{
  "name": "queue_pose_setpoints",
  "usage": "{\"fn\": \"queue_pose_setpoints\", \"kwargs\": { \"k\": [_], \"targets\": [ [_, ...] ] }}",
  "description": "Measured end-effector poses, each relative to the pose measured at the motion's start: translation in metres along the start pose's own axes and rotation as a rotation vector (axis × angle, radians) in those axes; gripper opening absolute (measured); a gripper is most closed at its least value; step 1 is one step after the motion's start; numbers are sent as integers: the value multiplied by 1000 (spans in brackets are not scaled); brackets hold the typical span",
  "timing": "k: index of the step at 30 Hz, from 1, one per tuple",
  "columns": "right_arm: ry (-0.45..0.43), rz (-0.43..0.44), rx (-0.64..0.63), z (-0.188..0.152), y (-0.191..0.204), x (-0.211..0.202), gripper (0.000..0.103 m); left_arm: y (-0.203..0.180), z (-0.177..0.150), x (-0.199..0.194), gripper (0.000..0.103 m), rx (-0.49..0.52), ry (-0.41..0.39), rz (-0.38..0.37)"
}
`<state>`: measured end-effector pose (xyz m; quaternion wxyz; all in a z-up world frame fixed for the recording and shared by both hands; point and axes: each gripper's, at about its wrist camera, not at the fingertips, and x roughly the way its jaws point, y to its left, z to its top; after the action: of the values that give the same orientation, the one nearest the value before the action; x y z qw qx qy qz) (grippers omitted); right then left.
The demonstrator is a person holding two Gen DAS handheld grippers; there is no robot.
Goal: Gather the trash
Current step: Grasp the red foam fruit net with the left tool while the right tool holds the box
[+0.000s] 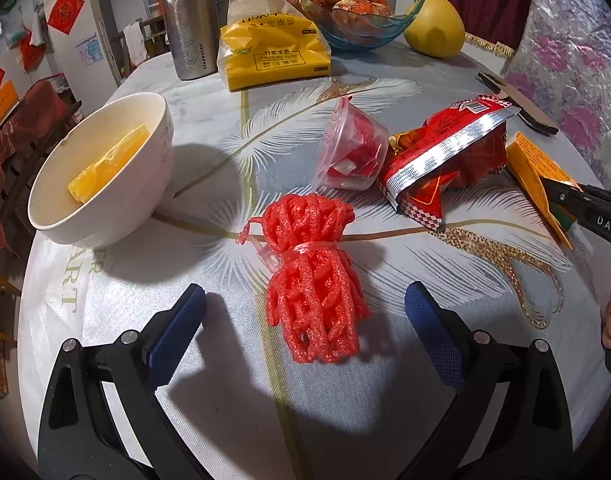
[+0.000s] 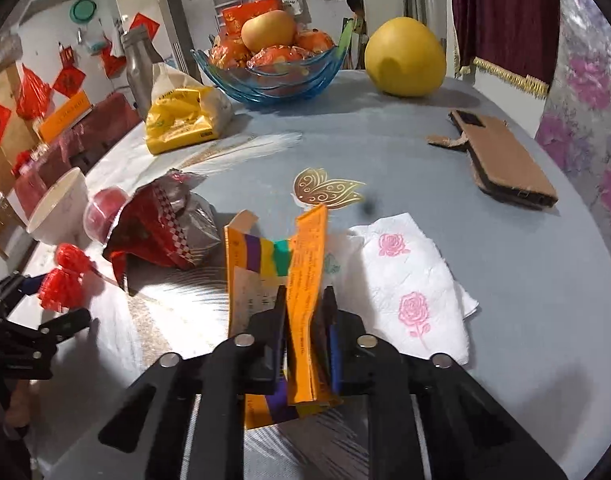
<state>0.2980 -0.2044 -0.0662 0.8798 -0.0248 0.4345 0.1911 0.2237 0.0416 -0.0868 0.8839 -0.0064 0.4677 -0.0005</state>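
A red foam fruit net (image 1: 313,272), tied in the middle, lies on the tablecloth between the fingers of my open left gripper (image 1: 305,304); it also shows in the right wrist view (image 2: 65,280). My right gripper (image 2: 305,300) is shut on a flattened orange carton (image 2: 305,280), which also shows in the left wrist view (image 1: 541,180). A red snack wrapper (image 1: 445,156) and a clear plastic cup with red scraps (image 1: 353,148) lie beyond the net. A white tissue with pink roses (image 2: 409,280) lies right of the carton.
A white bowl with a yellow piece (image 1: 105,168) stands at the left. A steel bottle (image 1: 189,20), a yellow tissue pack (image 1: 273,52), a blue fruit bowl (image 2: 273,68), a yellow pomelo (image 2: 405,56) and a brown cardboard piece (image 2: 505,160) sit further back.
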Motion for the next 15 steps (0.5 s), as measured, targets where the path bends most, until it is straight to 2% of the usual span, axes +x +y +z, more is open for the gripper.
{"fn": "queue_pose_setpoints", "kwargs": {
  "k": [3, 4, 5, 7, 9, 11, 13, 15],
  "targets": [
    [-27, -46, -2, 0, -1, -4, 17, 0, 0, 0, 96, -3, 0, 0],
    [-42, -69, 4, 0, -3, -7, 23, 0, 0, 0, 96, -2, 0, 0],
    [-61, -96, 12, 1, -9, -11, 53, 0, 0, 0, 96, -2, 0, 1],
    [-95, -123, 25, 2, -17, -18, 99, 0, 0, 0, 96, -1, 1, 1],
    [-136, -117, 21, 3, -20, -27, 98, 0, 0, 0, 96, 0, 1, 1],
    [-139, -156, 2, 6, -21, -28, 97, -1, 0, 1, 96, 3, 2, 3],
    [-107, -163, -3, 9, -24, -22, 97, 0, 0, 0, 96, 4, 1, 1],
    [-41, -115, -8, 10, -25, -10, 97, 0, 0, 0, 96, 2, 1, 1]
  ]
}}
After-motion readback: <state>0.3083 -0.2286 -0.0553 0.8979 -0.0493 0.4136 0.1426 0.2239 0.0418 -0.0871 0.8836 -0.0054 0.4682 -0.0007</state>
